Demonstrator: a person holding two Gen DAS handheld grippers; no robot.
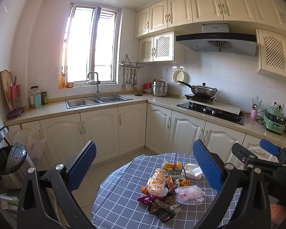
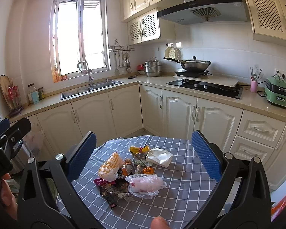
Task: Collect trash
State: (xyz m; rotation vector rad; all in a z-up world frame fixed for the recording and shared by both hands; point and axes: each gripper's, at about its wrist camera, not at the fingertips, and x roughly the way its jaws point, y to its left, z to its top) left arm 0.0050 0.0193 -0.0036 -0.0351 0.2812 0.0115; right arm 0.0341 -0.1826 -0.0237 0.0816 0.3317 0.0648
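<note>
A pile of trash (image 1: 165, 190) lies on a round table with a grey checked cloth (image 1: 120, 200). It holds an orange-and-white bag (image 1: 157, 183), a clear plastic bag (image 1: 189, 194), a white crumpled tissue (image 1: 193, 170), yellow wrappers (image 1: 170, 165), a purple wrapper and dark wrappers. In the right wrist view the pile (image 2: 131, 175) also shows a crushed can (image 2: 128, 168) and a small orange fruit (image 2: 148, 170). My left gripper (image 1: 145, 171) is open and empty above the table's near side. My right gripper (image 2: 144, 156) is open and empty, to the right of the left one (image 1: 268, 150).
A rice cooker (image 1: 11, 164) stands at the left beside the table. A plastic bag (image 1: 31, 143) hangs on the cabinet below the counter. An L-shaped counter with sink (image 1: 99, 100), stove (image 1: 209, 110) and wok (image 1: 202, 90) runs behind. Tiled floor lies between table and cabinets.
</note>
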